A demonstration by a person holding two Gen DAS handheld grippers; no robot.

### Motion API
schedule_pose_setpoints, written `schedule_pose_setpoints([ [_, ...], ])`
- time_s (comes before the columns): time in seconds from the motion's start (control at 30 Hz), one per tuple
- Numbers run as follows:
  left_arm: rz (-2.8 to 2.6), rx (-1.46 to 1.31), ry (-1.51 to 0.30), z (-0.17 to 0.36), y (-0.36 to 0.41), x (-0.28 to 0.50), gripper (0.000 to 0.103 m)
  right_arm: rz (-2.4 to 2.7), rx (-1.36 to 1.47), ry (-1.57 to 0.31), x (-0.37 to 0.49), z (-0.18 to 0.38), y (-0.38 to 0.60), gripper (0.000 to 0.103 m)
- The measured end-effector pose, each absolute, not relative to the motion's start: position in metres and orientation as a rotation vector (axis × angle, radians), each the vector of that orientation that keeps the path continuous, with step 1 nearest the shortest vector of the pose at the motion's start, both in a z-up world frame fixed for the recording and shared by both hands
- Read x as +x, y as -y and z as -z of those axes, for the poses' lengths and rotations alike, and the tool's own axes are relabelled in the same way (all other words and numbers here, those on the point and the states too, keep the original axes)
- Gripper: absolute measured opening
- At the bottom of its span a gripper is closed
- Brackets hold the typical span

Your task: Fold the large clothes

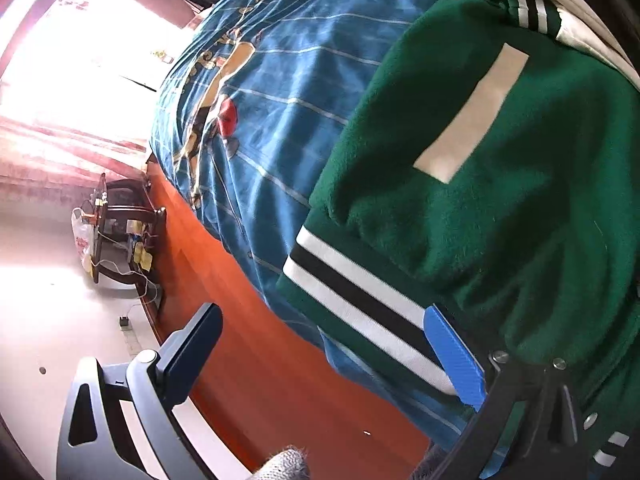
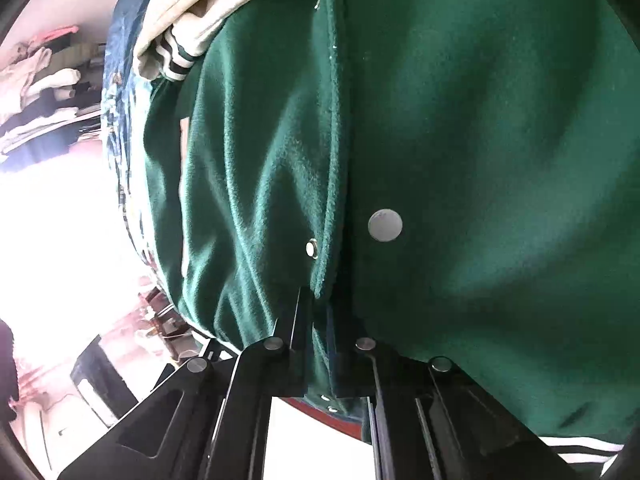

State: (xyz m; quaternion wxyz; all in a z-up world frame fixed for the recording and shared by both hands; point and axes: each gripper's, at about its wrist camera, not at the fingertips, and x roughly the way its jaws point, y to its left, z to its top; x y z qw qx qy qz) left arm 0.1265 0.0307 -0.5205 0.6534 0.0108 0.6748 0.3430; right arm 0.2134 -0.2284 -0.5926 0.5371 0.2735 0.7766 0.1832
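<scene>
A dark green varsity jacket (image 1: pixel 500 208) with cream sleeves and a striped black-and-white hem lies on a blue patterned bedspread (image 1: pixel 280 92). My left gripper (image 1: pixel 320 344) is open at the jacket's striped hem; one blue finger (image 1: pixel 456 360) rests on the hem, the other hangs off the bed edge. In the right wrist view the jacket (image 2: pixel 480 140) fills the frame, with snap buttons (image 2: pixel 385 225) along its front opening. My right gripper (image 2: pixel 320 320) is shut on the jacket's front edge near the hem.
The bed has an orange-red side (image 1: pixel 248 360). Beyond it is a pale floor (image 1: pixel 40 300), a dark wooden stand (image 1: pixel 120 232) with cables and a bag, and bright red curtains (image 1: pixel 60 140). Shelves of folded clothes (image 2: pixel 40 92) show at far left.
</scene>
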Motion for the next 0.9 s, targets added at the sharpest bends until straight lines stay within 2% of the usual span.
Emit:
schedule_pose_setpoints([
  [0.07, -0.78, 0.02, -1.542, 0.52, -0.029, 0.122, 0.103, -0.434, 0.7, -1.882, 0.212, 0.601, 0.228, 0.017],
  [0.1, -0.781, 0.017, -1.547, 0.52, -0.028, 0.121, 0.103, -0.442, 0.725, -1.933, 0.211, 0.611, 0.227, 0.018],
  [0.17, -0.78, 0.012, -1.555, 0.519, -0.027, 0.118, 0.103, -0.454, 0.762, -1.933, 0.219, 0.619, 0.219, 0.014],
  [0.2, -0.78, 0.012, -1.555, 0.518, -0.028, 0.117, 0.103, -0.459, 0.75, -1.914, 0.22, 0.617, 0.22, 0.006],
  [0.33, -0.774, 0.015, -1.54, 0.508, -0.026, 0.113, 0.103, -0.442, 0.625, -1.867, 0.218, 0.589, 0.223, 0.005],
  [0.47, -0.762, 0.015, -1.536, 0.502, -0.027, 0.117, 0.103, -0.405, 0.63, -1.943, 0.217, 0.605, 0.244, 0.006],
  [0.5, -0.756, 0.012, -1.533, 0.499, -0.028, 0.12, 0.103, -0.41, 0.636, -1.957, 0.219, 0.604, 0.242, 0.01],
  [0.57, -0.749, 0.011, -1.512, 0.49, -0.029, 0.128, 0.103, -0.433, 0.615, -1.953, 0.227, 0.591, 0.242, 0.013],
  [0.6, -0.746, 0.017, -1.499, 0.486, -0.029, 0.132, 0.103, -0.445, 0.593, -1.929, 0.231, 0.58, 0.241, 0.022],
  [0.63, -0.74, 0.026, -1.481, 0.481, -0.029, 0.138, 0.103, -0.447, 0.564, -1.898, 0.234, 0.567, 0.243, 0.038],
  [0.7, -0.739, 0.047, -1.452, 0.475, -0.03, 0.153, 0.103, -0.38, 0.518, -1.821, 0.245, 0.537, 0.257, 0.057],
  [0.9, -0.77, 0.183, -1.379, 0.49, -0.049, 0.25, 0.103, 0.022, 0.367, -1.689, 0.267, 0.517, 0.337, 0.058],
])
